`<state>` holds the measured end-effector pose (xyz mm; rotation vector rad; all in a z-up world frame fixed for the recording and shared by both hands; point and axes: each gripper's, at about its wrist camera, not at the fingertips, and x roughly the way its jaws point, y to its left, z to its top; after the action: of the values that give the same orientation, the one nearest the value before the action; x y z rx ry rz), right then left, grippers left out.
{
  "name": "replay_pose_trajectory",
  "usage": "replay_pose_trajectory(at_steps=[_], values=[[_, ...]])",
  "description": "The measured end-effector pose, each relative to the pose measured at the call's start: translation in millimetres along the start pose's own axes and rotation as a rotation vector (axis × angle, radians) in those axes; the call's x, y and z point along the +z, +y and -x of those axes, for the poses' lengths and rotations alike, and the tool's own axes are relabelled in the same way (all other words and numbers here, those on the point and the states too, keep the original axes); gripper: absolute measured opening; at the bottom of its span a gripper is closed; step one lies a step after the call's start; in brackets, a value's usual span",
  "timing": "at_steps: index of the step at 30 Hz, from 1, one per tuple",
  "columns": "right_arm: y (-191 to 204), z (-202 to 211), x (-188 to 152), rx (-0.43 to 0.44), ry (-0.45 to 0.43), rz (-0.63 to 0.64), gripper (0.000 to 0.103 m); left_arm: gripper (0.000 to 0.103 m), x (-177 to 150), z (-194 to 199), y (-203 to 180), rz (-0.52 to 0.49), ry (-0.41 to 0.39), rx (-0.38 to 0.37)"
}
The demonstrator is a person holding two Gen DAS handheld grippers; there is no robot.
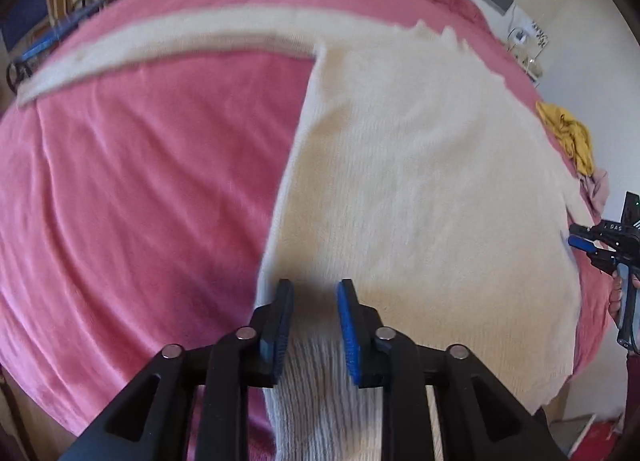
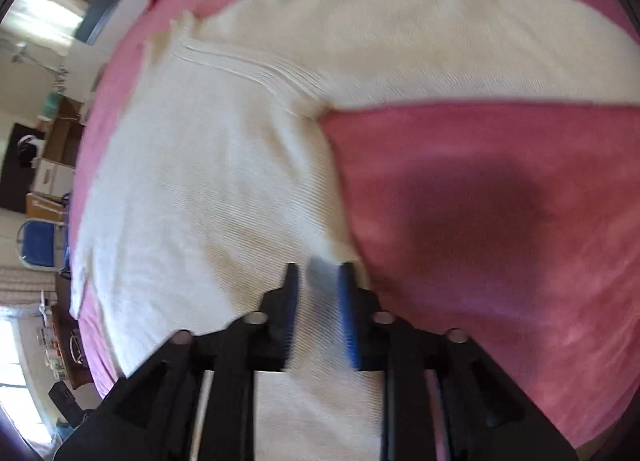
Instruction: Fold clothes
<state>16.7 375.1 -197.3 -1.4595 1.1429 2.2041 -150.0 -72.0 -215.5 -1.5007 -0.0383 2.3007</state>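
Across the pink bed, a cream sweater spread flat, sleeves out for folding. Left claw and right claw both parted over the hem, clamping nothing.

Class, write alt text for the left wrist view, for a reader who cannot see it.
A cream knitted sweater lies spread flat on a pink bedspread, one sleeve stretched out to the left. The left gripper hangs open over the ribbed hem in the foreground. The right gripper shows at the right edge, beside the sweater's side.
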Motion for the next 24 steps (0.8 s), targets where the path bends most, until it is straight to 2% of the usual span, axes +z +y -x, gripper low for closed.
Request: replay_pose_trajectory(at_steps=[2, 3, 10, 11, 12, 14, 17, 19, 21, 24], values=[[29.8, -8.4, 3.1, 0.093, 0.037, 0.067, 0.07, 0.032, 20.1, -0.9, -12.4, -0.018, -0.038, -0.015], [42.9, -13.9, 4.6, 0.128, 0.055, 0.097, 0.071, 0.033, 30.4, -11.6, -17.2, -0.029, -0.025, 0.0], [85.9, -82.2, 10.9, 0.09, 0.185, 0.207, 0.071, 0.034, 102.8, -86.5, -50.7, -0.11, 0.068, 0.109], [73.0, -84.6, 11.6, 0.075, 0.181, 0.188, 0.068, 0.034, 105.5, -98.5, -48.5, -0.115, 0.095, 0.133], [60.0, -87.1, 12.3, 0.06, 0.177, 0.169, 0.059, 0.036, 102.2, -101.2, -46.0, -0.112, 0.106, 0.139], [35.5, -86.5, 16.1, 0.057, 0.169, 0.105, 0.022, 0.036, 95.0, -91.5, -47.8, -0.102, 0.089, 0.119], [14.9, -83.0, 19.9, 0.116, 0.172, 0.064, 0.02, 0.036, 84.1, -77.1, -50.5, -0.088, 0.065, 0.089], [9.4, -72.2, 19.7, 0.152, 0.165, 0.071, 0.024, 0.034, 76.8, -67.5, -52.3, -0.079, 0.049, 0.069], [-5.5, -41.0, 18.9, 0.247, 0.112, 0.052, 0.05, 0.034, 69.6, -57.9, -54.2, -0.069, 0.032, 0.049], [-56.2, 14.0, 26.8, 0.34, 0.007, -0.021, 0.057, 0.034, 58.7, -43.4, -56.9, -0.055, 0.008, 0.019]])
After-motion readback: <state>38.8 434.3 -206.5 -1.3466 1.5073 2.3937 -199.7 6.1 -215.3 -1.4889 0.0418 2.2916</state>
